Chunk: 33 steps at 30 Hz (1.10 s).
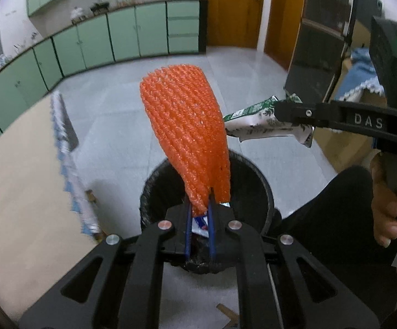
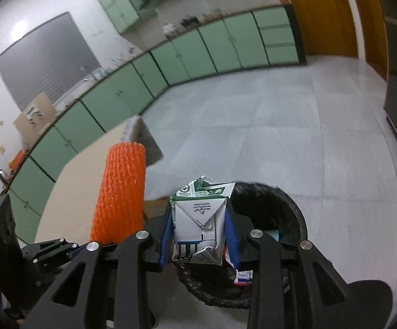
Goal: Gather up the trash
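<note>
My left gripper (image 1: pixel 200 213) is shut on an orange foam net sleeve (image 1: pixel 187 131), which stands up above the black trash bin (image 1: pixel 256 181). The sleeve also shows in the right wrist view (image 2: pixel 121 189). My right gripper (image 2: pixel 198 235) is shut on a crushed green and white drink carton (image 2: pixel 198 224) and holds it over the bin's near rim (image 2: pixel 294 208). In the left wrist view the carton (image 1: pixel 256 120) hangs at the right gripper's tip (image 1: pixel 294 112), just right of the sleeve. Some red, white and blue trash (image 2: pixel 243 275) lies inside the bin.
A beige table top (image 1: pixel 20 178) with a blue and white cloth (image 1: pixel 69 164) over its edge lies to the left. Green cabinets (image 2: pixel 171 54) line the far wall. Grey tiled floor (image 2: pixel 280 123) spreads beyond the bin. A wooden door (image 1: pixel 234 8) stands behind.
</note>
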Each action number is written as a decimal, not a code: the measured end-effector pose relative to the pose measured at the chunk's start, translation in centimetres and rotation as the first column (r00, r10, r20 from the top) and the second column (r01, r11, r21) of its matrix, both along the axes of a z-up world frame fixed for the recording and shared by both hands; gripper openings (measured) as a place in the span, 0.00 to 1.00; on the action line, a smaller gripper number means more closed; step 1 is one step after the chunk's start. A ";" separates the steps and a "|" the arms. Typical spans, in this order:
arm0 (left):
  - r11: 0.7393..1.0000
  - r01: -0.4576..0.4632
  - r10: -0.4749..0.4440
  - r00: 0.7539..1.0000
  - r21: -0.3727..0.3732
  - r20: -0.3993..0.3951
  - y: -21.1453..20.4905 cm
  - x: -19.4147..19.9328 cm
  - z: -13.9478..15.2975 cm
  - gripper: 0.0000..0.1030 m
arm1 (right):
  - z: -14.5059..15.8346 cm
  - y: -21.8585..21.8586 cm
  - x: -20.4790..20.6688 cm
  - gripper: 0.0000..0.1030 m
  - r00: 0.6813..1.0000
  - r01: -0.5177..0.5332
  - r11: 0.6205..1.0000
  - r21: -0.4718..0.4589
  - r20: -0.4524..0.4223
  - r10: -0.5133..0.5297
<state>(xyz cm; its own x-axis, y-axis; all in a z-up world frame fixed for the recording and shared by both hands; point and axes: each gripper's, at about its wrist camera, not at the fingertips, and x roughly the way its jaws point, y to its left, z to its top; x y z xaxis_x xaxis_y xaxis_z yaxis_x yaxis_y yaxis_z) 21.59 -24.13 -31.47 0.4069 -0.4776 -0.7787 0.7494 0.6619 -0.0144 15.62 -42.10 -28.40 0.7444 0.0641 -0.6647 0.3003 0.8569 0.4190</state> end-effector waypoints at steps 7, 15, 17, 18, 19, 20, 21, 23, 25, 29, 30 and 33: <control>0.994 0.036 -0.027 0.995 0.102 -0.092 -3.6 2.8 -6.0 0.11 | -6.7 -1.6 3.5 0.33 0.985 0.057 0.998 0.013 -0.166 -0.054; 0.986 0.014 0.011 0.988 0.166 -0.152 -4.7 5.6 -11.0 0.38 | -10.0 -2.6 4.4 0.40 0.964 0.076 0.997 0.027 -0.258 -0.066; 0.986 -0.006 0.031 0.988 0.168 -0.149 -4.4 6.0 -11.2 0.44 | -10.0 -2.7 4.6 0.40 0.963 0.089 0.996 0.033 -0.257 -0.077; 0.986 -0.011 0.036 0.989 0.168 -0.145 -4.5 6.3 -11.1 0.51 | -10.1 -2.7 4.5 0.40 0.963 0.092 0.995 0.035 -0.258 -0.080; 0.986 -0.018 0.041 0.990 0.168 -0.137 -4.4 6.4 -11.1 0.54 | -10.0 -2.6 4.5 0.40 0.963 0.093 0.995 0.024 -0.257 -0.083; 0.985 -0.025 0.047 0.991 0.169 -0.127 -4.2 6.5 -11.0 0.55 | -9.7 -2.6 4.7 0.41 0.963 0.092 0.996 0.013 -0.253 -0.086; 0.985 -0.028 0.050 0.991 0.170 -0.123 -4.0 6.6 -11.0 0.57 | -9.6 -2.5 4.8 0.43 0.964 0.092 0.996 0.009 -0.251 -0.087; 0.985 -0.046 0.065 0.991 0.164 -0.118 -3.7 6.6 -10.6 0.63 | -9.3 -2.3 4.7 0.45 0.966 0.096 0.995 0.003 -0.243 -0.092; 0.986 -0.064 0.080 0.992 0.151 -0.100 -3.2 6.4 -9.9 0.72 | -9.0 -2.2 4.6 0.48 0.967 0.097 0.995 -0.001 -0.236 -0.095; 0.989 -0.084 0.092 0.994 0.125 -0.064 -2.2 5.8 -7.7 0.78 | -8.3 -1.7 4.3 0.53 0.970 0.094 0.995 -0.013 -0.222 -0.095; 0.989 -0.093 0.099 0.994 0.113 -0.051 -1.7 5.5 -6.7 0.80 | -7.8 -1.4 4.1 0.55 0.972 0.093 0.996 -0.018 -0.216 -0.094; 0.991 -0.113 0.115 0.993 0.078 -0.026 -0.5 4.6 -4.4 0.82 | -6.2 -0.5 3.5 0.61 0.977 0.086 0.996 -0.032 -0.193 -0.090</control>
<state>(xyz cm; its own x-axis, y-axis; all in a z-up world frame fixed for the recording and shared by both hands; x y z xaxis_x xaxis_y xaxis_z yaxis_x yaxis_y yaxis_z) 26.21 -24.65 -35.86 0.4311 -0.3679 -0.8239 0.6691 0.7430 0.0184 19.16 -42.56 -34.60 0.6032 -0.0131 -0.7975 0.4484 0.8324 0.3255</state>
